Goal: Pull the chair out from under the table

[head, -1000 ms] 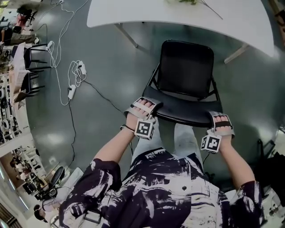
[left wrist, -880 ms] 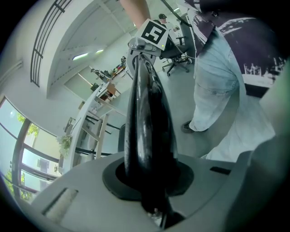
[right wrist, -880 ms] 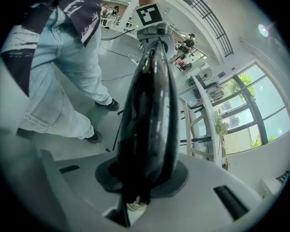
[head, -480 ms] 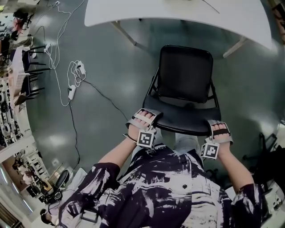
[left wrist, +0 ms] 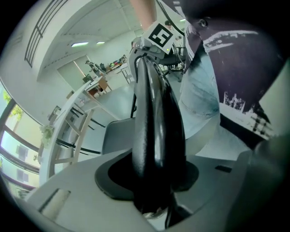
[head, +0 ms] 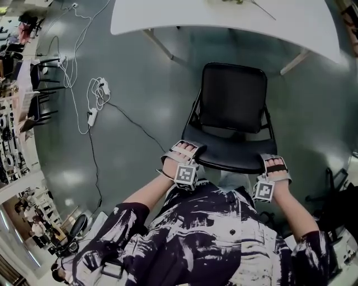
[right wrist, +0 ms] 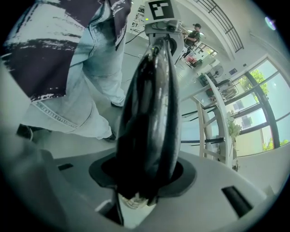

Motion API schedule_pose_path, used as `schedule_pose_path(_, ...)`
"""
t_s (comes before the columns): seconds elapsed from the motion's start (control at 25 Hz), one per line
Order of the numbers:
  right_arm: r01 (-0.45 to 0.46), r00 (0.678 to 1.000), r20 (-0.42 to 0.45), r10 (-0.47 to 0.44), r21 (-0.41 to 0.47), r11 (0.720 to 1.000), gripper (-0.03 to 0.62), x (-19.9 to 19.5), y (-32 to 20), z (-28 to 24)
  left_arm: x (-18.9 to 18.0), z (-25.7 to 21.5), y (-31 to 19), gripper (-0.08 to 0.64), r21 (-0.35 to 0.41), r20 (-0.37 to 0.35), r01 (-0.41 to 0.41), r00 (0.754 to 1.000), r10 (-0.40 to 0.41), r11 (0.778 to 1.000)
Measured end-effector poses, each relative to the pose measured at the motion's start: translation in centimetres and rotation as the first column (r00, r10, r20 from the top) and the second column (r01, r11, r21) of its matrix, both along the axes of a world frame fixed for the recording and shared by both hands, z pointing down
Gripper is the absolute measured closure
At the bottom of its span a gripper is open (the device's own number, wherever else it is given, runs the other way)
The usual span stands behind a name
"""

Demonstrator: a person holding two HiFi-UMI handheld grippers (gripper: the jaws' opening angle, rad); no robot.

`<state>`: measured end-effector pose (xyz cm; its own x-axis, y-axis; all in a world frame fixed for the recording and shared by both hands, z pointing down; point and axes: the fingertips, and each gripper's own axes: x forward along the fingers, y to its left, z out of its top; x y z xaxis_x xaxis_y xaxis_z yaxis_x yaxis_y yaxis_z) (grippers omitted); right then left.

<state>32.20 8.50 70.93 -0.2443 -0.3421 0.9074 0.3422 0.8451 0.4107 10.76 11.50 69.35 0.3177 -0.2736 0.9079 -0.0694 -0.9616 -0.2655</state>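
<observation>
The black folding chair (head: 234, 100) stands on the grey floor, its seat out from under the white table (head: 184, 17). Its backrest top (head: 229, 157) runs right in front of my legs. My left gripper (head: 187, 149) sits over the backrest's left end and my right gripper (head: 276, 163) over its right end. Both sets of jaws are opening with the backrest between them. In the left gripper view the black backrest (left wrist: 156, 122) passes through the left gripper (left wrist: 149, 176) with a gap beside it. The right gripper view shows the backrest (right wrist: 152, 104) the same way inside the right gripper (right wrist: 145, 174).
White cables and a power strip (head: 92, 106) lie on the floor to the left. Black chairs (head: 42, 72) stand at the far left. The table's slanted legs (head: 159, 44) come down beyond the chair. Dark gear (head: 341, 206) sits at the right edge.
The chair has slid away from the table towards me, and both grippers came back with it. The gap between the table edge and the seat has grown.
</observation>
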Motion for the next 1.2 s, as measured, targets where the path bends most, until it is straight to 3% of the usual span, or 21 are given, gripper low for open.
schedule_pose_path(0.08,0.029,0.999,-0.017,-0.029,-0.042,0.999,0.41,0.3,0.2,-0.5,-0.2,0.0,0.6,0.38,-0.083,0.0,-0.026,1.0,0.026,0.996)
schedule_pose_path(0.2,0.073,0.995,-0.05,-0.083,-0.186,0.98,0.403,1.3,1.0,-2.3,-0.7,-1.7,1.3,0.34,-0.202,-0.007,-0.098,0.995,0.099,0.974)
schedule_pose_path(0.28,0.063,0.992,-0.083,-0.094,-0.32,0.945,0.4,2.1,1.7,-4.3,-1.6,-3.5,1.9,0.331,-0.31,-0.032,-0.136,0.991,0.133,0.941)
schedule_pose_path(0.36,0.024,0.989,-0.119,-0.086,-0.447,0.894,0.43,2.8,1.7,-6.9,-2.9,-5.8,2.2,0.355,-0.437,-0.06,-0.161,0.987,0.15,0.885)
schedule_pose_path(0.44,-0.05,0.993,-0.115,-0.015,-0.538,0.841,0.485,2.2,0.4,-10.0,-3.8,-8.8,1.1,0.475,-0.526,-0.1,-0.146,0.989,0.11,0.838)
schedule_pose_path(0.48,-0.087,0.995,-0.079,0.052,-0.557,0.826,0.492,1.2,-1.2,-11.7,-3.8,-10.5,-0.4,0.479,-0.539,-0.139,-0.124,0.989,0.057,0.833)
schedule_pose_path(0.52,-0.123,0.99,-0.015,0.138,-0.561,0.819,0.504,-0.3,-3.3,-13.4,-3.5,-12.4,-2.5,0.48,-0.53,-0.197,-0.094,0.98,-0.014,0.843)
schedule_pose_path(0.56,-0.157,0.968,0.075,0.238,-0.557,0.815,0.522,-2.1,-6.0,-15.2,-2.9,-14.5,-5.1,0.489,-0.506,-0.275,-0.056,0.956,-0.099,0.861)
schedule_pose_path(0.6,-0.191,0.922,0.183,0.342,-0.554,0.81,0.525,-4.2,-8.9,-17.2,-2.2,-16.7,-8.1,0.493,-0.471,-0.366,-0.008,0.912,-0.186,0.882)
schedule_pose_path(0.64,-0.221,0.847,0.297,0.441,-0.557,0.8,0.534,-6.2,-11.9,-19.5,-1.6,-19.1,-11.2,0.502,-0.431,-0.463,0.046,0.846,-0.265,0.901)
schedule_pose_path(0.72,-0.254,0.633,0.504,0.588,-0.582,0.773,0.54,-9.5,-17.6,-24.8,-0.9,-23.7,-16.7,0.51,-0.366,-0.635,0.161,0.677,-0.372,0.917)
schedule_pose_path(0.8,-0.25,0.415,0.656,0.631,-0.584,0.772,0.554,-11.9,-21.9,-30.5,-0.6,-28.0,-20.9,0.515,-0.318,-0.752,0.266,0.514,-0.413,0.91)
schedule_pose_path(0.84,-0.249,0.338,0.711,0.617,-0.564,0.787,0.559,-12.7,-23.6,-33.0,-0.5,-29.8,-22.6,0.52,-0.296,-0.792,0.309,0.449,-0.413,0.904)
schedule_pose_path(0.88,-0.253,0.285,0.754,0.592,-0.536,0.805,0.561,-13.4,-24.9,-35.0,-0.5,-31.3,-24.1,0.52,-0.275,-0.823,0.349,0.396,-0.407,0.896)
schedule_pose_path(0.96,-0.272,0.22,0.811,0.542,-0.483,0.832,0.566,-14.5,-26.8,-38.0,-0.6,-33.7,-26.7,0.525,-0.236,-0.863,0.413,0.328,-0.385,0.88)
schedule_pose_path(1.08,-0.316,0.128,0.849,0.512,-0.454,0.833,0.568,-15.2,-29.1,-40.3,-0.7,-36.1,-29.4,0.531,-0.186,-0.893,0.47,0.285,-0.348,0.863)
schedule_pose_path(1.2,-0.367,0.039,0.853,0.521,-0.473,0.801,0.575,-14.8,-30.6,-41.0,-0.9,-38.4,-31.0,0.541,-0.15,-0.92,0.503,0.245,-0.306,0.851)
